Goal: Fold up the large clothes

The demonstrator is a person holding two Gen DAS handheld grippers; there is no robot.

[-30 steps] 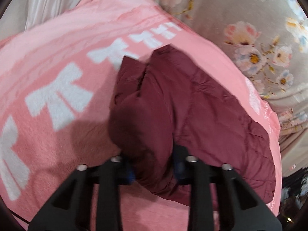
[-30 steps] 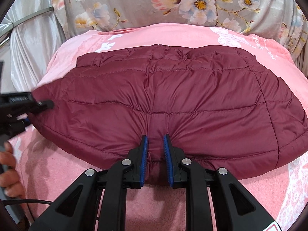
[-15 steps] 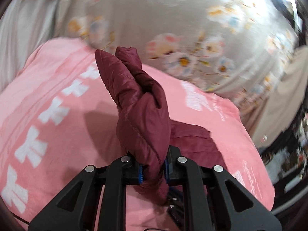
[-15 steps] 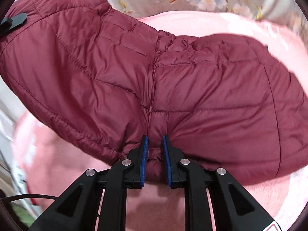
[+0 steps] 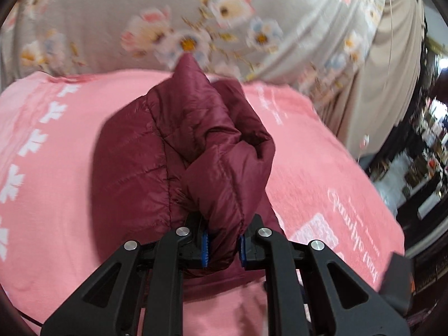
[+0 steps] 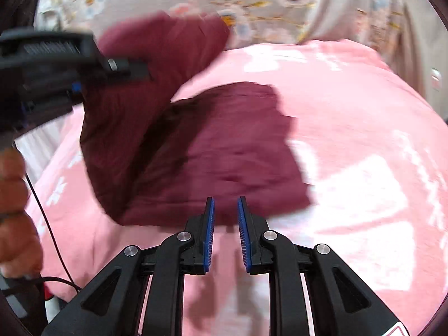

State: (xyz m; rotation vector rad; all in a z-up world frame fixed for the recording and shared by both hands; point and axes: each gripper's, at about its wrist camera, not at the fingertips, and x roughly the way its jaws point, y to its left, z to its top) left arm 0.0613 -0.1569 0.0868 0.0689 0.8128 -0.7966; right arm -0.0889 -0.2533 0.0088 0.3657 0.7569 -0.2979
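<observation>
A maroon quilted jacket [image 5: 168,154] lies on a pink blanket [image 5: 322,182] with white prints. My left gripper [image 5: 222,240] is shut on a bunched fold of it and holds that part up off the blanket. In the right wrist view, the lifted part hangs from the left gripper [image 6: 78,84] at upper left, over the flat part of the jacket [image 6: 224,145]. My right gripper [image 6: 225,210] stands at the jacket's near edge. Its jaws are a narrow gap apart, with no cloth pinched between the pads.
A grey floral sheet [image 5: 112,28] rises behind the blanket. A beige cloth [image 5: 392,70] and dark clutter [image 5: 420,168] stand off the right side. A person's hand [image 6: 14,196] and a black cable [image 6: 47,224] are at the left edge.
The left gripper swung the gripped jacket part up and across toward the right. The right gripper, earlier pinching the hem, now has no cloth between its pads and sits back from the edge.
</observation>
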